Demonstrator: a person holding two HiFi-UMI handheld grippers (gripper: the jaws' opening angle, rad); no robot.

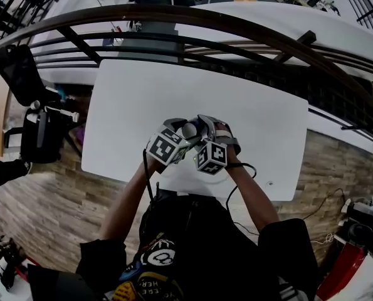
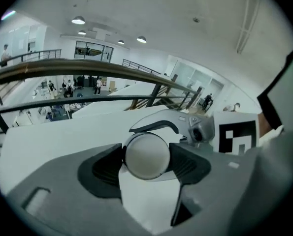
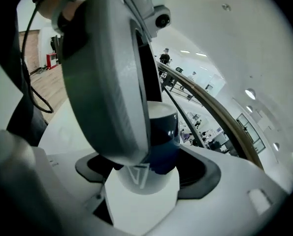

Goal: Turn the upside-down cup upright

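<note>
The cup point(image 1: 189, 130), white with a dark blue band point(image 3: 165, 136), hangs above the white table point(image 1: 173, 86) between my two grippers, which meet near the front edge. In the left gripper view its round flat end point(image 2: 146, 155) faces the camera. It fills the gap of my left gripper point(image 2: 147, 162), whose pads lie against it on both sides. My right gripper point(image 3: 146, 173) holds the cup's white part across its width. One left jaw crosses in front of the cup in the right gripper view. In the head view, the left gripper point(image 1: 183, 134) and right gripper point(image 1: 204, 130) flank the cup.
A curved dark railing point(image 1: 205, 21) runs behind the table, with a lower floor beyond it. A black chair point(image 1: 23, 74) stands to the left on wood flooring. A small round mark point(image 1: 269, 184) lies near the table's front right corner. Cables trail from both grippers.
</note>
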